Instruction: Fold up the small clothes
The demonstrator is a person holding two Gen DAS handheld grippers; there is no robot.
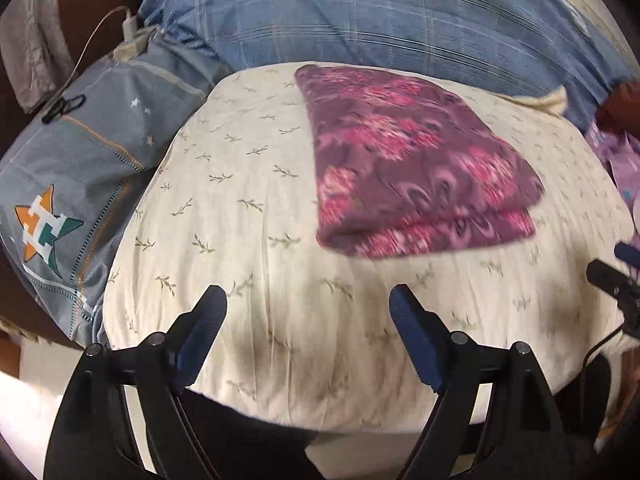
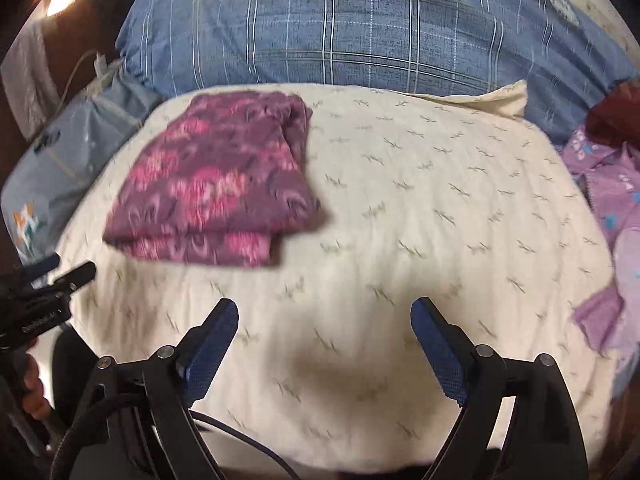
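Already the purple floral garment [image 1: 416, 160] lies folded in a neat stack on the cream cushion [image 1: 248, 184], touching neither claw. Left gripper [image 1: 308, 304] and right gripper [image 2: 324, 316] both hang spread wide, empty, over bare cushion near its front edge. More lilac clothes [image 2: 612, 184] wait unfolded at the right, with clear room between
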